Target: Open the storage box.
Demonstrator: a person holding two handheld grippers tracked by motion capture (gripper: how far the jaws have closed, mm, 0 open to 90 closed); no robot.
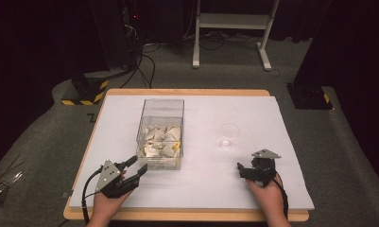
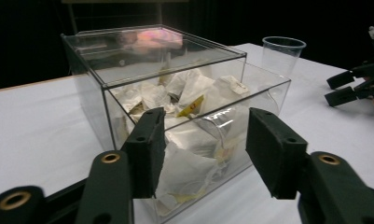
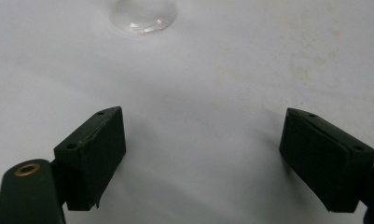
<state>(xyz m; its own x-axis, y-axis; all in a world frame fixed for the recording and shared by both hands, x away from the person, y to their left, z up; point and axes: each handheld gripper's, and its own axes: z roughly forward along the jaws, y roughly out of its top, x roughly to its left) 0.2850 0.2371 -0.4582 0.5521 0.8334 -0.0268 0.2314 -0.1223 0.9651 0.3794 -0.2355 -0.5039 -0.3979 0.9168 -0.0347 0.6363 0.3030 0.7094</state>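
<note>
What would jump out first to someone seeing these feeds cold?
The clear box heaped with white paper packets, left of centre on the white table. The left hand-held gripper sits open at the box's near corner. To the right stands a clear plastic cup, with the right hand-held gripper open just short of it.

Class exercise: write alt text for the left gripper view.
The open left gripper faces a clear box of tea bags on a white table. A clear plastic cup stands behind; the right gripper sits at right.
</note>
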